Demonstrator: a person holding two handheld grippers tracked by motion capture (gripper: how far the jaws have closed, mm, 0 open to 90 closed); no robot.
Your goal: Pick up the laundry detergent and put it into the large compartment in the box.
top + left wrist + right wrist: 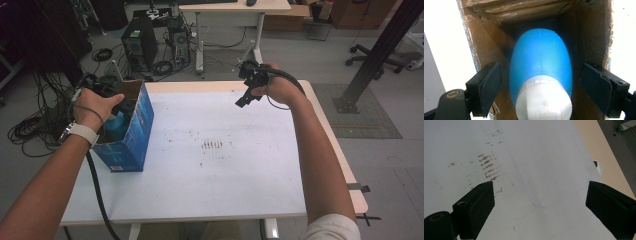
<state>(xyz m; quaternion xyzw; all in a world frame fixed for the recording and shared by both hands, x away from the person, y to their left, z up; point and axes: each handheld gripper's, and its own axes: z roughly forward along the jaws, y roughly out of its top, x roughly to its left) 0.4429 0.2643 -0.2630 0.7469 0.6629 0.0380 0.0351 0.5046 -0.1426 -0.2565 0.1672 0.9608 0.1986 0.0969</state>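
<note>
Near the left edge of the tabletop (210,190), toward the far left corner, an open blue carton (131,145), standing upright with its brown cardboard inside visible. Inside the carton, a blue bottle (541,62) with a white cap (544,100), the cap end pointing up toward the opening. Over the carton mouth, the left hand (92,107) with the left gripper (540,87), pointing down into the box. Jaws of the left gripper spread, one black pad (490,87) on each side of the bottle, with a clear gap between each pad and the blue body, so no pressing on it; nothing gripped. Near the far right part of the tabletop, the right hand (280,87) with the right gripper (248,95), held in the air above the surface and tilted down toward the table. Jaws of the right gripper also spread wide, with only the white surface seen between them, nothing held. In the middle of the tabletop, a small patch of brown marks (212,145), well apart from the carton. At the far right corner, bare light wood (596,150) beyond the white cover.
</note>
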